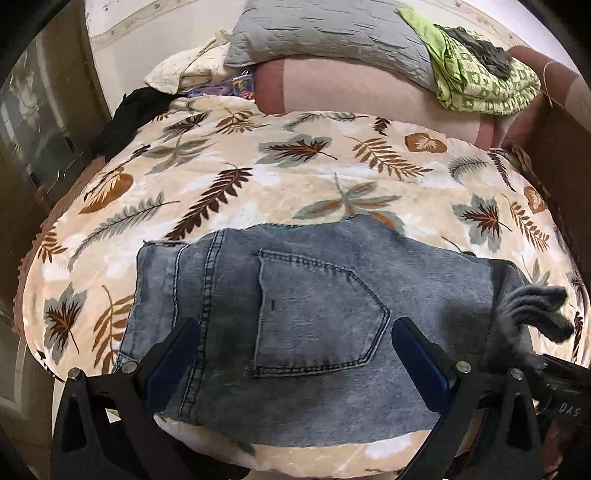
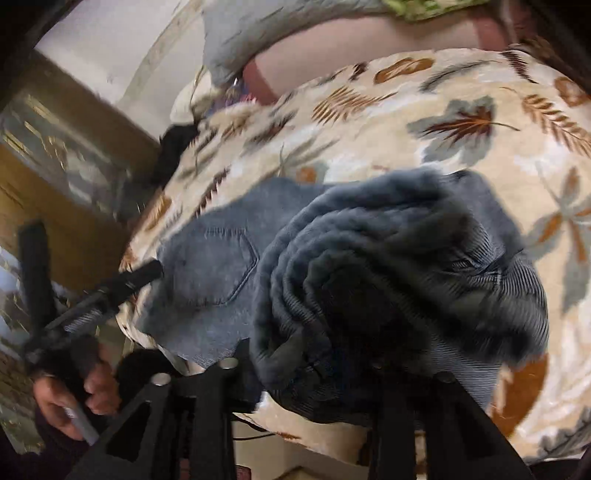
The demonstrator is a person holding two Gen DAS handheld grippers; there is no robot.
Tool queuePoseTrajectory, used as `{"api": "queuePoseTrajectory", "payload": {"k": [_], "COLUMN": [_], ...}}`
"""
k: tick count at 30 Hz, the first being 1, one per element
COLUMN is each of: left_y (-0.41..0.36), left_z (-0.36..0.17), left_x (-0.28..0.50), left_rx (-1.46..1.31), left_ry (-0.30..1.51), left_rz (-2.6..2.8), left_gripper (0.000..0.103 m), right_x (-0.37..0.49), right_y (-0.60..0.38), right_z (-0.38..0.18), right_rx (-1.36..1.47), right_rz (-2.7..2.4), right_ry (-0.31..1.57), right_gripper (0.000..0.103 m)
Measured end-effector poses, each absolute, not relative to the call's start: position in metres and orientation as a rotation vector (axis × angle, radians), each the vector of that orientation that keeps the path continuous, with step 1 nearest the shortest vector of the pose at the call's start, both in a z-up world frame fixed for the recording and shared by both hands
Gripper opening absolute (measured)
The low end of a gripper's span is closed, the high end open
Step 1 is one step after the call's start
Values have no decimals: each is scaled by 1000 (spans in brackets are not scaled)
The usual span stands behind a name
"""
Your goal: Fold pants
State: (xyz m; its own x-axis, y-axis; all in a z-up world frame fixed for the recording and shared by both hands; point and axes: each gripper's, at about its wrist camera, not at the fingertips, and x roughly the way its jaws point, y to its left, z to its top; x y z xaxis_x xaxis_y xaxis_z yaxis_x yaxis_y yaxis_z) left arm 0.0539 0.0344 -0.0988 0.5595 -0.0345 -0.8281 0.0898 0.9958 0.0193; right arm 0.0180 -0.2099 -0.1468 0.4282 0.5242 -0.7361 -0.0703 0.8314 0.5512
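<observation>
Grey-blue jeans [image 1: 314,314] lie on the leaf-print blanket [image 1: 258,177], back pocket up, at the bed's near edge. My left gripper [image 1: 293,343] is open and empty, its blue-padded fingers [image 1: 177,354] spread just above the jeans on either side of the pocket. In the right wrist view the flat seat of the jeans [image 2: 207,266] is at left, and a bunched, rolled mass of the jeans' legs [image 2: 388,288] fills the middle. My right gripper [image 2: 317,354] is shut on this bunch and holds it over the flat part; its fingertips are hidden in the cloth. A bunched end [image 1: 535,314] shows at right in the left wrist view.
A grey pillow [image 1: 332,33], a pink bolster [image 1: 351,92] and green patterned cloth [image 1: 480,77] lie at the head of the bed. A black garment [image 1: 136,114] sits at the left edge. Wooden furniture [image 2: 74,206] stands to the left. The left gripper [image 2: 110,291] and hand [image 2: 70,398] show at lower left.
</observation>
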Motion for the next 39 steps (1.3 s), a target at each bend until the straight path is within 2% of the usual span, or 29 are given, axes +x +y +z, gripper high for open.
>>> {"api": "queuePoseTrajectory", "payload": {"k": [1, 2, 4, 11, 17, 20, 25, 27, 34, 39], "left_y": [36, 37, 36, 16, -9, -24, -41, -36, 6, 53], "left_z": [-101, -102, -107, -113, -131, -139, -176, -183, -147, -140], "left_x": [53, 52, 50, 39, 30, 25, 28, 27, 13, 2], "left_rx": [60, 60, 65, 95, 138, 198, 327, 311, 240, 174], "left_ry": [982, 988, 1001, 1004, 1042, 1024, 1092, 1124, 1008, 1003], "left_rz": [-74, -78, -88, -151, -196, -205, -188, -198, -154, -63], "left_gripper": [103, 103, 103, 103, 103, 103, 103, 103, 103, 103], "right_x": [20, 22, 20, 4, 39, 67, 91, 89, 63, 62], "right_y": [-207, -204, -202, -264, -269, -259, -243, -239, -213, -170], "right_z": [-150, -154, -157, -139, -140, -150, -186, -179, -154, -174], "right_rx": [490, 501, 510, 586, 535, 490, 364, 334, 310, 170], "right_rz": [418, 455, 514, 311, 188, 147, 65, 56, 143, 156], "right_ry": [1094, 1132, 1177, 1018, 988, 1007, 1130, 1116, 1083, 1131], "right_gripper": [63, 64, 64, 64, 63, 59, 59, 59, 59, 60]}}
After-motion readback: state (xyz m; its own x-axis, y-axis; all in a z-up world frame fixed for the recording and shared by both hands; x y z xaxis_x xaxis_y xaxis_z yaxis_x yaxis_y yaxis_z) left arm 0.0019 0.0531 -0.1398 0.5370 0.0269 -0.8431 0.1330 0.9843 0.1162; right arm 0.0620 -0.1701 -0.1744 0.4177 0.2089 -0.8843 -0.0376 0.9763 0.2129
